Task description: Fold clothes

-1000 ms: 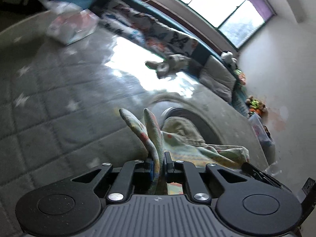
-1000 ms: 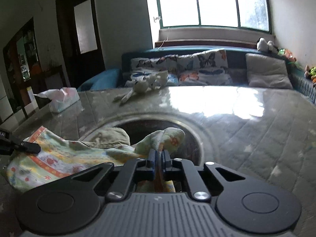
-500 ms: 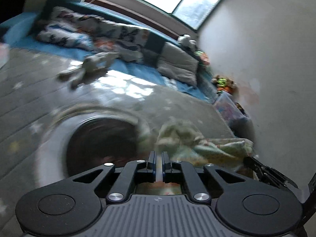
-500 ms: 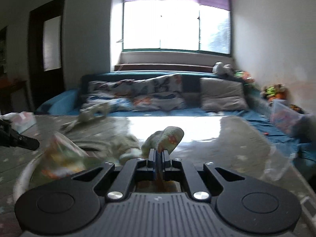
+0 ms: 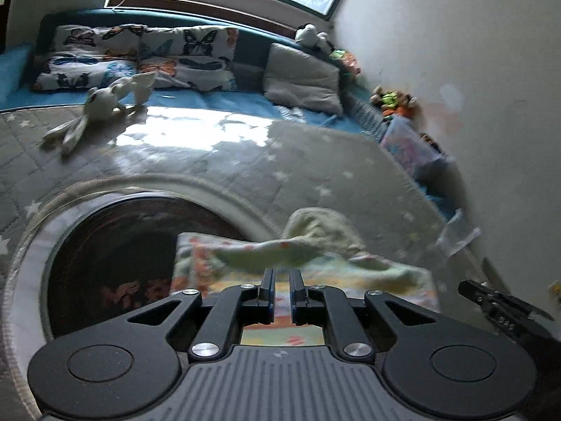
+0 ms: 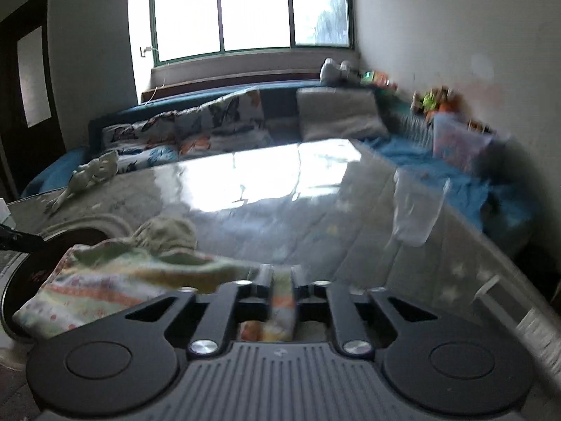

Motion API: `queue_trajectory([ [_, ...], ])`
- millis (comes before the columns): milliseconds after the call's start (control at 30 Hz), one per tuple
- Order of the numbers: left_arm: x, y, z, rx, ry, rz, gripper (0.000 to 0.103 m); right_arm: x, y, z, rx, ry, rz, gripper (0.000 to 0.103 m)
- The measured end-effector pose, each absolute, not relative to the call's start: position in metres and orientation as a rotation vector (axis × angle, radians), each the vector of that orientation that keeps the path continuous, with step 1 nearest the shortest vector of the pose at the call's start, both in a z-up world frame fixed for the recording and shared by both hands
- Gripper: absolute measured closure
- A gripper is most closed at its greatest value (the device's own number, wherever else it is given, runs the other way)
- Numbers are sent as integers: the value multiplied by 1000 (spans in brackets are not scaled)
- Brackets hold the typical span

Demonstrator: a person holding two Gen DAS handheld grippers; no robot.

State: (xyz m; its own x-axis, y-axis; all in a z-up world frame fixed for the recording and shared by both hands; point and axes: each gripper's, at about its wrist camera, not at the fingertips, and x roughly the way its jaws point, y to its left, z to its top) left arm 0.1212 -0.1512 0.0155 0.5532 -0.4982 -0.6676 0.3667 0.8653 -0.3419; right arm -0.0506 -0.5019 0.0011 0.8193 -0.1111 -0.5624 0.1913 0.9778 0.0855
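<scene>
**A:** On a quilted grey table cover (image 5: 315, 161) printed with stars, a small patterned garment (image 5: 315, 263) lies folded over itself beside the dark round opening (image 5: 115, 245) in the table's middle, its near-left corner overhanging that opening. Why are both tools parked at its near edge?

**B:** It reads as the end of a fold. The left gripper (image 5: 281, 280) sits just over the garment's near hem; its jaws have just been opening and now stand a narrow slot apart with nothing pinched, only cloth visible below them. The right gripper (image 6: 280, 280), on the side of the garment away from the opening, has also just been opening. A strip of the orange-striped hem still lies between its fingers, though blur hides whether the pads still press on it. The likely reason is that both were carrying the hem across and are now letting it settle.

**A:** What does each camera offer that the other lacks?

**B:** The left wrist view takes in the whole rim of the opening and shows the right tool's black tip at the far right, beyond the garment. It also shows a white plush toy (image 5: 101, 105) well beyond the opening, near the butterfly cushions (image 5: 140, 56). The right wrist view shows only a sliver of the opening. It alone shows the full window (image 6: 252, 10), a dark door on the left and a clear plastic flap (image 6: 417, 207) hanging at the table's right edge.
</scene>
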Motion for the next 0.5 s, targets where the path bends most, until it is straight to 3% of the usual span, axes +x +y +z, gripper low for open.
queue_trajectory([
  [67, 122, -146, 9, -146, 842, -479, 61, -49, -506, -7, 171, 605, -155, 59],
  [133, 123, -141, 2, -124, 843, -457, 52, -46, -508, -16, 202, 620, -147, 59],
  [267, 126, -136, -12, -94, 864, -446, 46, -41, -510, -30, 226, 650, -147, 56],
  [500, 136, -137, -32, -72, 886, -412, 45, -31, -507, -42, 230, 669, -148, 55],
])
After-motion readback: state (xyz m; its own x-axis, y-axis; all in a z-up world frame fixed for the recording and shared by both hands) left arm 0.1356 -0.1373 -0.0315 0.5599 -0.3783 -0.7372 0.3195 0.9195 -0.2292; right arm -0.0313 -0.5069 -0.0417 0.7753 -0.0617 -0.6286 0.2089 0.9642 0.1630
